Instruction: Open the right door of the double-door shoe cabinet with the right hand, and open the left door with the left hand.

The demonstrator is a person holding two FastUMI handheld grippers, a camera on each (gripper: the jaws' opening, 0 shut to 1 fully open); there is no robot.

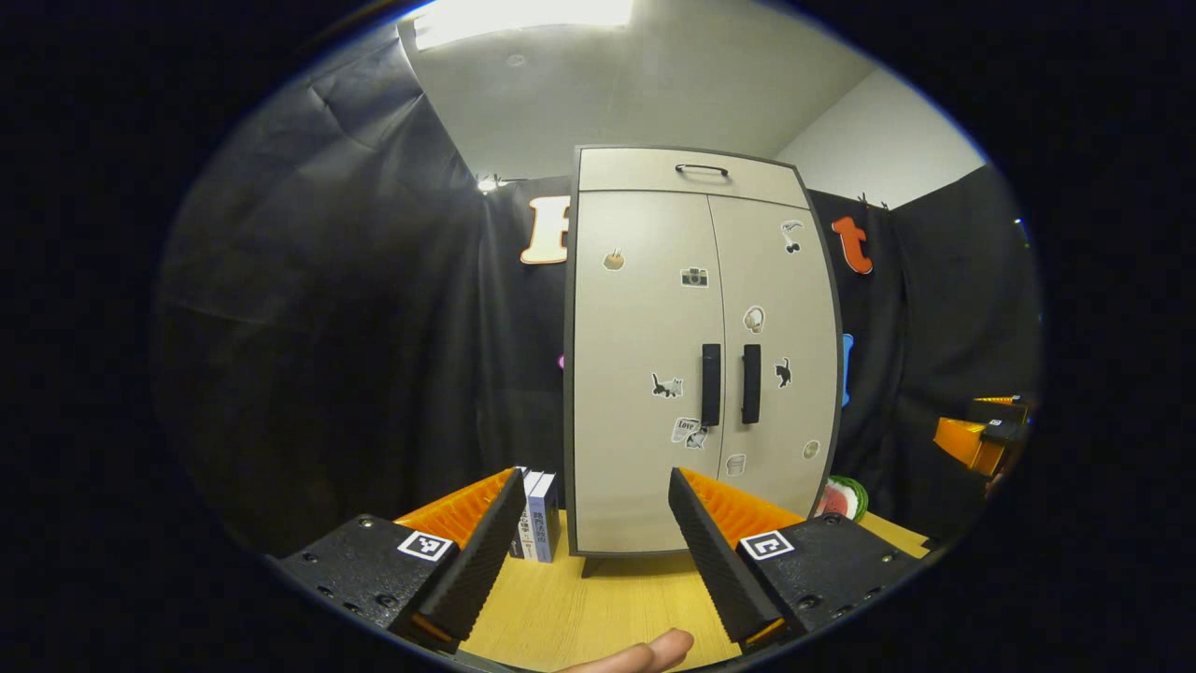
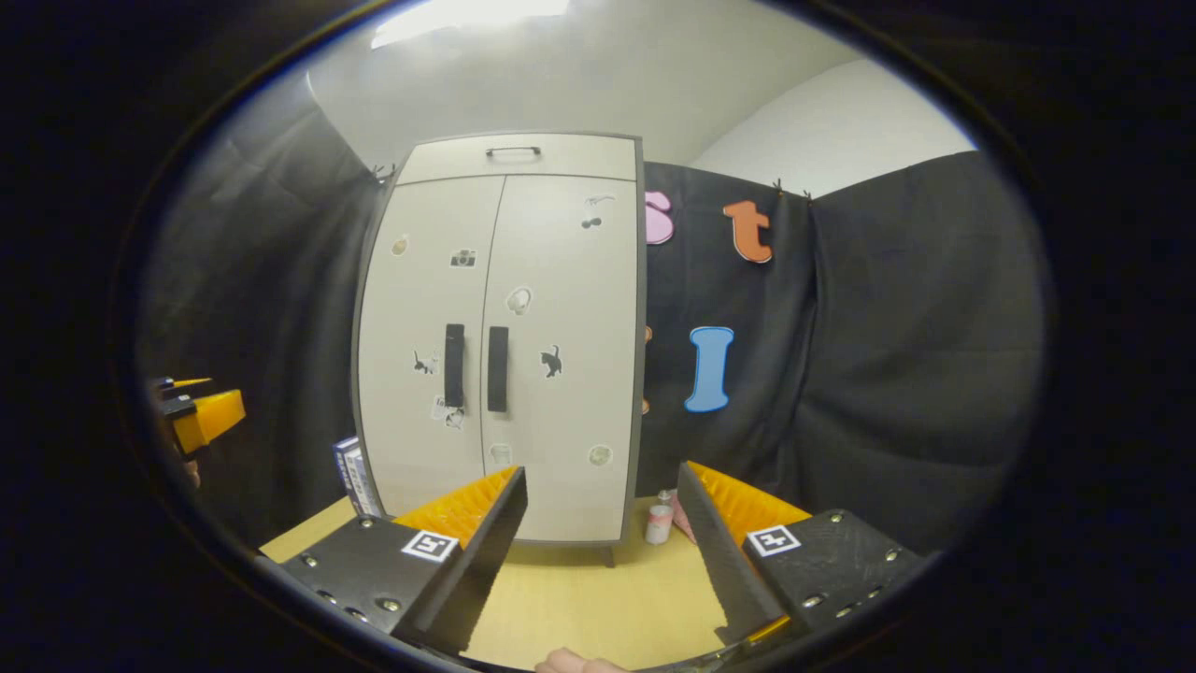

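Left gripper view has the shoe cabinet [image 1: 696, 355] upright on the wooden table [image 1: 598, 608], both doors closed, left handle [image 1: 711, 384] and right handle [image 1: 751, 383] side by side. Left gripper [image 1: 595, 551] hangs back, jaws wide, holding nothing. Right gripper [image 2: 603, 551] likewise, spread wide, well short of the cabinet.

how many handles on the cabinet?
3: two vertical bar handles side by side at the door seam, left door handle and right door handle, plus a top handle on the upper panel. Other sides are hidden.
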